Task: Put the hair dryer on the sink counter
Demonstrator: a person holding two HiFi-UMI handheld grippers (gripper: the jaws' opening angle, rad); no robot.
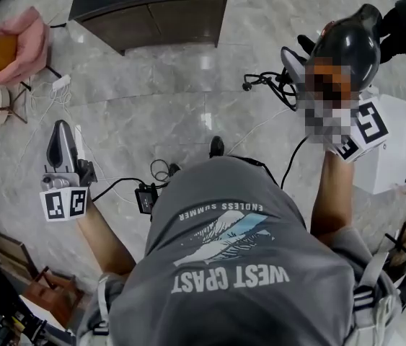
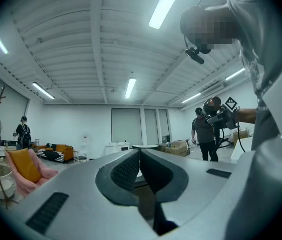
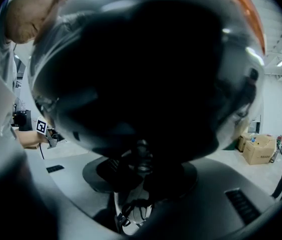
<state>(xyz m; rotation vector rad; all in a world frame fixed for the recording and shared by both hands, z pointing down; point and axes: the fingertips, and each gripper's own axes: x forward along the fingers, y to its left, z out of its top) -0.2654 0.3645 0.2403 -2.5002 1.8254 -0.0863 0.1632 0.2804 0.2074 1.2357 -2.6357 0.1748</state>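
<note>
In right claw [image 3: 141,170]: hair dryer [image 3: 141,69], clamped; left claw [image 2: 139,155] tips together.

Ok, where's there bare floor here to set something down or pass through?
Open tile runs between the dark cabinet and your shoe. Crowded: on the right, black cables and a white box; on the left, a pink chair and a power strip.
</note>
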